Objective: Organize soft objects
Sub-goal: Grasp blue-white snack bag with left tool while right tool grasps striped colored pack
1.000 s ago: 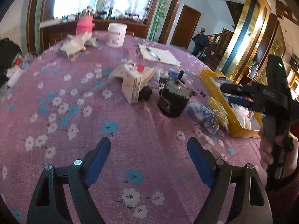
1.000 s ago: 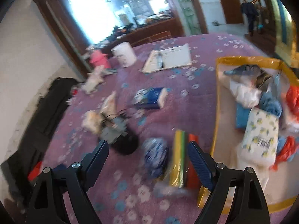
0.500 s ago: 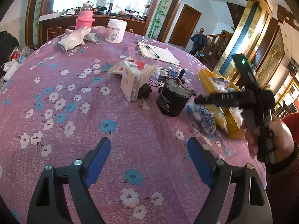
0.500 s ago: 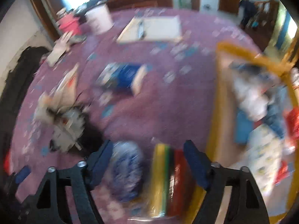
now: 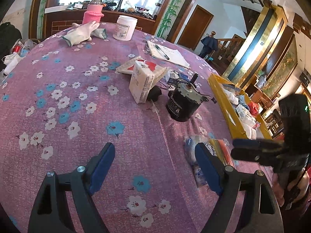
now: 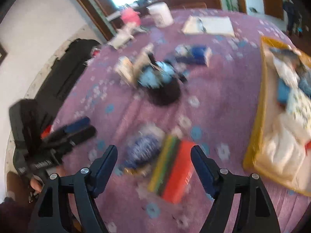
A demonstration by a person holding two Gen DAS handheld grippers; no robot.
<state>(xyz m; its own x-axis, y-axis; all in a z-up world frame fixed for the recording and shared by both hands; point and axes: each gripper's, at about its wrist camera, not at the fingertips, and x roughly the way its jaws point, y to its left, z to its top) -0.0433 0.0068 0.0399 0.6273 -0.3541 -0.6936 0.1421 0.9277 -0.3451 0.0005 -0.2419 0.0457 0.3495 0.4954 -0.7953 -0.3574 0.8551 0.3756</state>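
Right wrist view is smeared, so we're only guessing shapes there. We're seeing the right gripper angling down over a striped red-and-green pack and a blue-patterned bundle on the bench; its jaws are opening, with nothing pinched. The left gripper is hanging wide and empty, partly covering the bundle. The yellow tray is holding white and blue soft stuff, hard to tell apart.
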